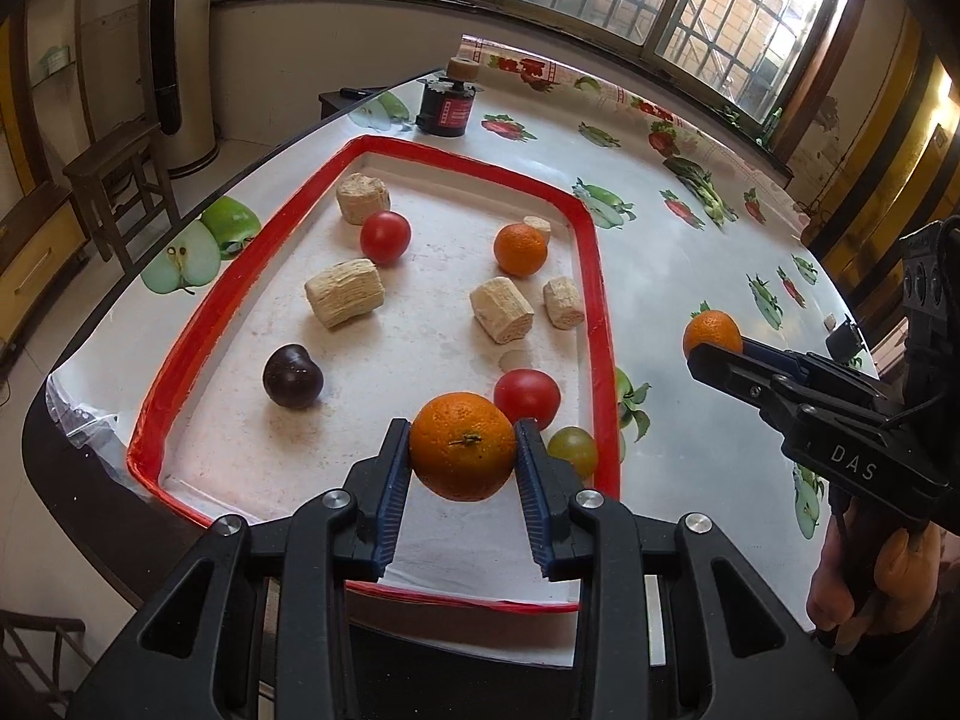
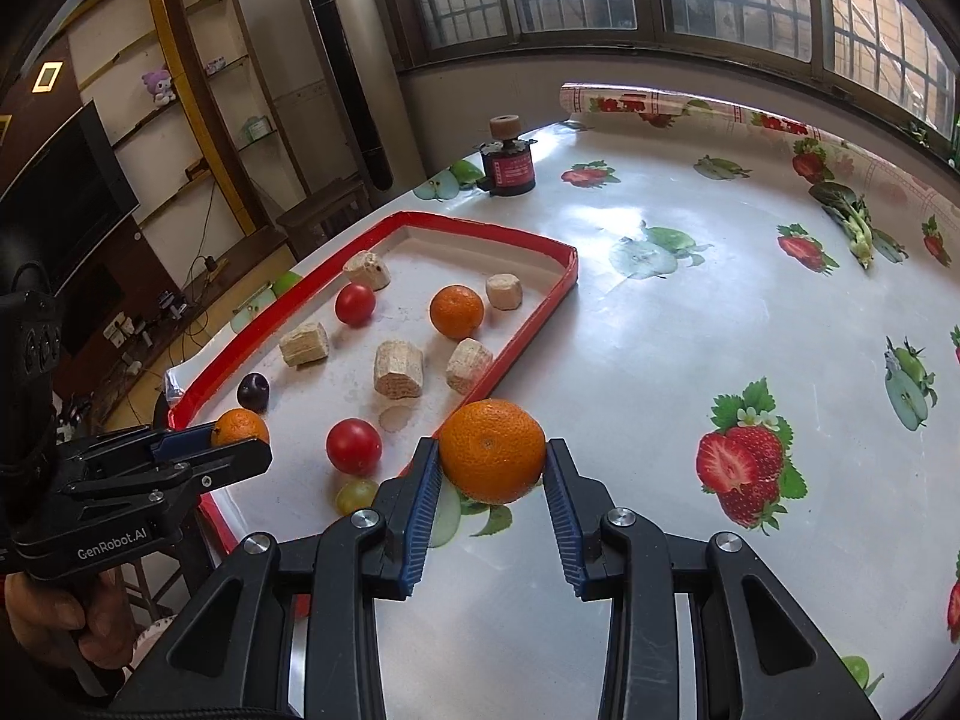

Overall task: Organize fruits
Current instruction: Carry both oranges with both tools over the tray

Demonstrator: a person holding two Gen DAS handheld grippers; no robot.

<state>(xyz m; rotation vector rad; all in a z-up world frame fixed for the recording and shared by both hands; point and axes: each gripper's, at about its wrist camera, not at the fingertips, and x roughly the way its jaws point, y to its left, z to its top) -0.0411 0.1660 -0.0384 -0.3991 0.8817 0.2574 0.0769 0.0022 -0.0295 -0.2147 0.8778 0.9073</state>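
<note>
Left hand-held gripper (image 1: 462, 450): its two blue-padded fingers are closed against opposite sides of an orange mandarin (image 1: 462, 446), which is held above the near end of a red-rimmed white tray (image 1: 372, 144). The mandarin is nearly round, so it shows no clear long axis; its small stem scar faces the left wrist camera, slightly up.

Right hand-held gripper (image 2: 493, 462): closed in the same way on a second mandarin (image 2: 493, 450), held over the bare surface (image 2: 660, 360) just outside the tray's right rim. A pale dimple on this fruit's skin faces the right wrist camera. In the left wrist view this gripper enters from the right, and the mandarin shows at its fingertips.

Tray contents:
- a third mandarin (image 1: 520, 249) toward the far right, with a small corn-cob piece (image 1: 538, 228) just behind it;
- a red tomato (image 1: 385, 237) toward the far left, near a stubby cob piece (image 1: 362, 197) at the far corner;
- a larger cob piece (image 1: 344, 300) lying on its side, long axis running roughly left to right;
- two more cob pieces (image 1: 501, 318) side by side near the right rim;
- a dark purple plum (image 1: 292, 375) at the near left;
- a second tomato (image 1: 527, 397) and a green grape (image 1: 573, 450) at the near right, just beside the left gripper's mandarin.

Beyond the tray, a black cylindrical device with a red label (image 1: 449, 105) stands upright on the fruit-printed surface cover.
</note>
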